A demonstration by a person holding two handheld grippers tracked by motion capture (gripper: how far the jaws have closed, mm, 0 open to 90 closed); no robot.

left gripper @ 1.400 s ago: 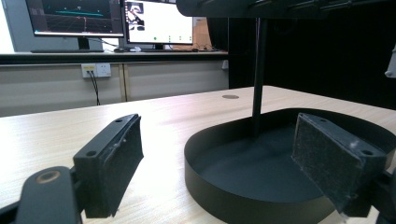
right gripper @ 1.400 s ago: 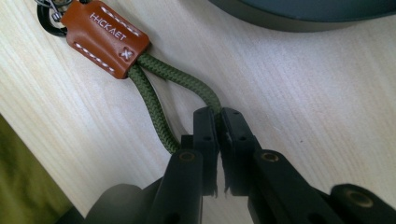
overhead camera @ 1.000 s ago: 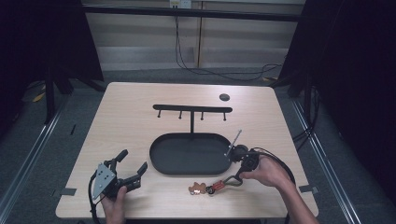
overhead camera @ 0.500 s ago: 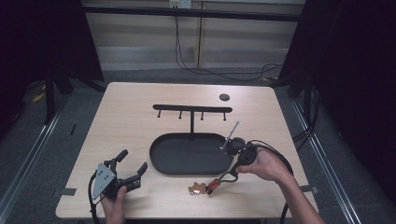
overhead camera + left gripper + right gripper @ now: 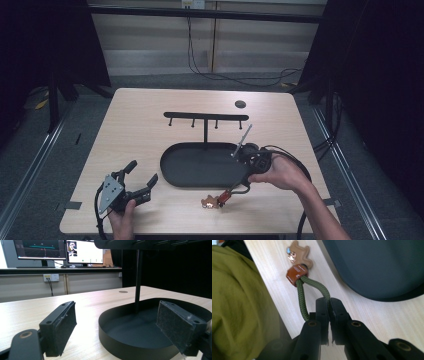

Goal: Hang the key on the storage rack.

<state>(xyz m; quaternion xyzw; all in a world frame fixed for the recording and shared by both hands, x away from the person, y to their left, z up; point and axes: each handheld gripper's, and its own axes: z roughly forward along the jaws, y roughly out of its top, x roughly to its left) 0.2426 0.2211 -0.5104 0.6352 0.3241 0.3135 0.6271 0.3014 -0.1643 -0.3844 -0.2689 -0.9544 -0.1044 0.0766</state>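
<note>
The table (image 5: 150, 125) looks like pale wood-grain laminate; the tray (image 5: 140, 340) is matt black (metal, it seems); the cord (image 5: 300, 300) is woven olive fabric; jaw pads rough.

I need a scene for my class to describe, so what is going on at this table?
A person holds a gripper in each hand. The right gripper is shut on the green cord loop of a keychain lying beside the black tray. The left gripper rests open on the table, holding nothing.
</note>
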